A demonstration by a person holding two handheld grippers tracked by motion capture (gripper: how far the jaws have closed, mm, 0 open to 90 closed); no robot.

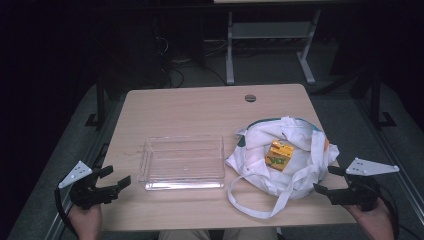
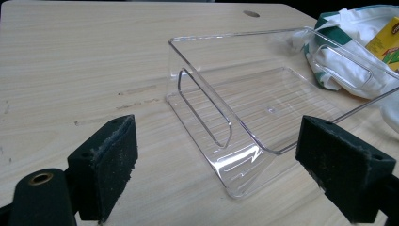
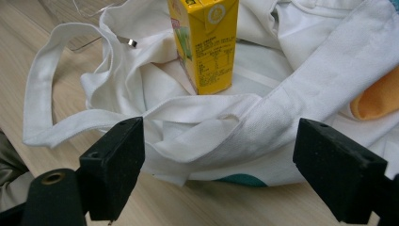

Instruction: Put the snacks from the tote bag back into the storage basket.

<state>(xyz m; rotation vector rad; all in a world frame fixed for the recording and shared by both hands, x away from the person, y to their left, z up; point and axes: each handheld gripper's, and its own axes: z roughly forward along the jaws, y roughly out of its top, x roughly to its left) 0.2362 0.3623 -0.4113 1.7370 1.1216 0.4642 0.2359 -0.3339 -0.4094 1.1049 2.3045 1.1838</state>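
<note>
The left gripper (image 1: pixel 116 181) sits at the bench's near left corner, held in the person's left hand (image 1: pixel 86 220). Its jaws stand wide apart and grasp nothing; in the left gripper view (image 2: pixel 216 160) they frame the near end of the clear plastic tray. The right gripper (image 1: pixel 328 181) sits at the near right corner in the person's right hand (image 1: pixel 374 222), jaws likewise spread and empty. In the right gripper view (image 3: pixel 219 160) they straddle the near fold of the white cloth bag without touching it.

The bench (image 1: pixel 190 107) is light wood-grain, with a round grommet hole (image 1: pixel 250 98) near its far edge.

The clear plastic tray (image 1: pixel 182 162) lies near the middle of the bench, toward the near edge, open side up and with nothing in it. A slot handle is cut in its end wall (image 2: pixel 204 110). It is apart from the left gripper.

The white cloth bag (image 1: pixel 280 160) lies crumpled and open on the right half of the bench, just beside the tray's right end. It has teal trim, and one strap (image 1: pixel 255 200) loops out toward the near edge. An orange item (image 3: pixel 376 96) shows at the bag's right side; what it is cannot be told.

A yellow drink carton (image 1: pixel 279 155) stands in the bag's opening, resting on the cloth (image 3: pixel 207 42).
</note>
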